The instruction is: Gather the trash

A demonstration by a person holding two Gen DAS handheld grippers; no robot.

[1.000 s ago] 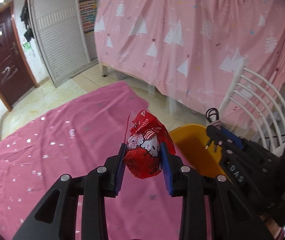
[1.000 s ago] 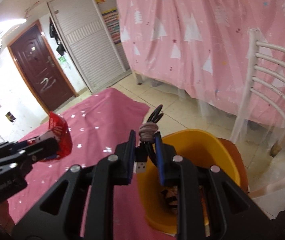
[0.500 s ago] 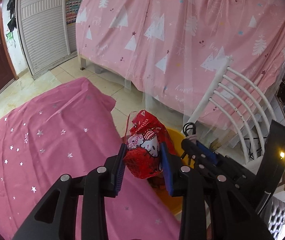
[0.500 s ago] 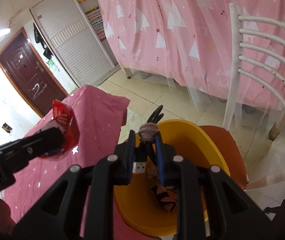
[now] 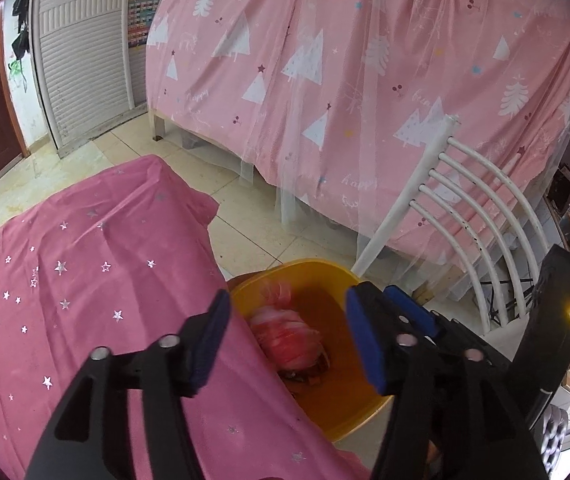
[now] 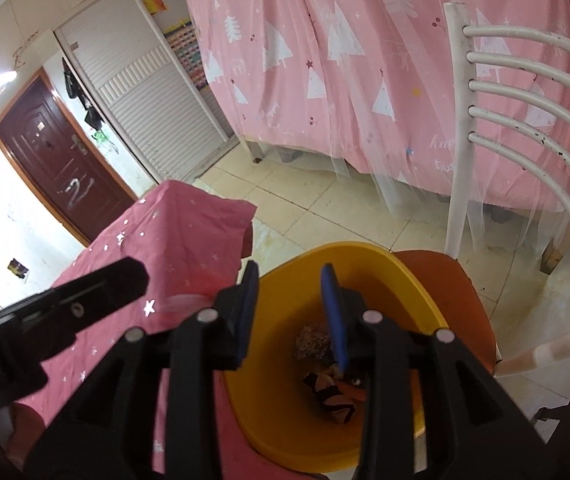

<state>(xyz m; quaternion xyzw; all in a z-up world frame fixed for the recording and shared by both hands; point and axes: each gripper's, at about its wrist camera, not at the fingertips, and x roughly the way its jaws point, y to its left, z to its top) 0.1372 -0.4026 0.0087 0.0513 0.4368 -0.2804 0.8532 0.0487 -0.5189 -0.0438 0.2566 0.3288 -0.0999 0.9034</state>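
A yellow bin (image 5: 327, 280) stands on an orange chair seat (image 6: 441, 272) beside the table; it also shows in the right wrist view (image 6: 365, 252). My left gripper (image 5: 285, 340) is open and empty above the bin. A blurred red wrapper (image 5: 285, 334) is inside the bin below it. My right gripper (image 6: 291, 316) is open and empty over the bin, above several trash pieces (image 6: 333, 396) on its bottom. The right gripper (image 5: 409, 312) shows at the left gripper's right side.
A pink star-patterned tablecloth (image 5: 85, 280) covers the table left of the bin. A white chair back (image 5: 465, 208) rises behind the bin. A pink curtain (image 5: 345, 60) hangs beyond, over a tiled floor (image 6: 325, 200). A brown door (image 6: 53, 152) is far left.
Both grippers moved over the yellow bin and opened. The red wrapper left my left gripper and is in the bin. The coiled cable left my right gripper.
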